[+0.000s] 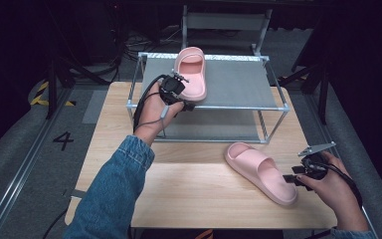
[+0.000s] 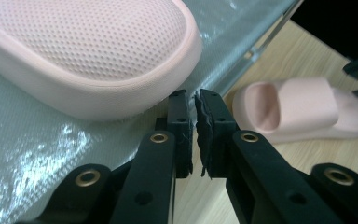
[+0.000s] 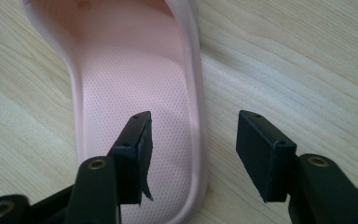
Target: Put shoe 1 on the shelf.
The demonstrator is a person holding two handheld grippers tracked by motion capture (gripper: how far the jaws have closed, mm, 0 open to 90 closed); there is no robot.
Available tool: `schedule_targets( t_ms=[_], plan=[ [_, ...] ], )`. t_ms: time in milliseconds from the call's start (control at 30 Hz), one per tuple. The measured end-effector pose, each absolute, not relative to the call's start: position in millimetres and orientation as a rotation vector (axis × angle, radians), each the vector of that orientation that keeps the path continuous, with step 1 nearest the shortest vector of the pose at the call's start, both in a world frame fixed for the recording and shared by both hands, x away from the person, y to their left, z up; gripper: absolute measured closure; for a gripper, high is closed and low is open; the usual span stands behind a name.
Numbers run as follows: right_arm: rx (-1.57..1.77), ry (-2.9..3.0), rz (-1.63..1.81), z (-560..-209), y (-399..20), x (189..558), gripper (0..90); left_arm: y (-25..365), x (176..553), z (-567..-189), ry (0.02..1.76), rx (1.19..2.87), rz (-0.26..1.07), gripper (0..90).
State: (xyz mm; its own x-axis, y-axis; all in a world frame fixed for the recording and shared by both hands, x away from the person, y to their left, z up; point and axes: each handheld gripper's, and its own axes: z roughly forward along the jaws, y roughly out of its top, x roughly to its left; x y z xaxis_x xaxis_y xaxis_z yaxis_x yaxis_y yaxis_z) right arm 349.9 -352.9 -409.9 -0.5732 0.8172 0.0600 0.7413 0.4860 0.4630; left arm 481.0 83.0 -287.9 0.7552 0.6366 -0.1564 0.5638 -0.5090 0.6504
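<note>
High view: a light wooden table carries a two-tier metal rack set along its far edge. Its grey upper shelf holds one pink slipper near the shelf's left end, toe toward the far edge and heel by the front rail. A second pink slipper lies on the tabletop toward the near right corner, angled with its heel pointing at that corner.

The left gripper, held by a hand in a denim sleeve, sits at the front left edge of the upper shelf, just beside the shelf slipper's heel. In the left gripper view its jaws stand nearly together, only a thin slit between the pads, with nothing between them; the heel lies just above and left of the tips.

The right gripper is at the tabletop slipper's heel. In the right gripper view its jaws are spread wide, straddling the heel's side rim without clamping it.
</note>
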Motion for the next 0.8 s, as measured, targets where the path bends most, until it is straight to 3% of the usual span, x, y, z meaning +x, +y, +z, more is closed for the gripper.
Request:
schedule_targets(
  t_ms=[200, 500, 800],
  plan=[
    [1.348, 2.562, 0.671, -411.1, -352.1, 350.1, 46.9, 86.9, 473.0, -285.1, 0.868, 2.241, 0.12, 80.5],
    [1.359, 2.559, 0.668, -411.2, -352.5, 349.5, 46.8, 93.9, 453.4, -276.3, 0.82, 2.25, 0.146, 68.5],
    [1.341, 2.562, 0.666, -409.3, -348.8, 347.1, 46.6, 100.6, 419.3, -272.6, 0.807, 2.362, 0.213, 48.7]
  ],
)
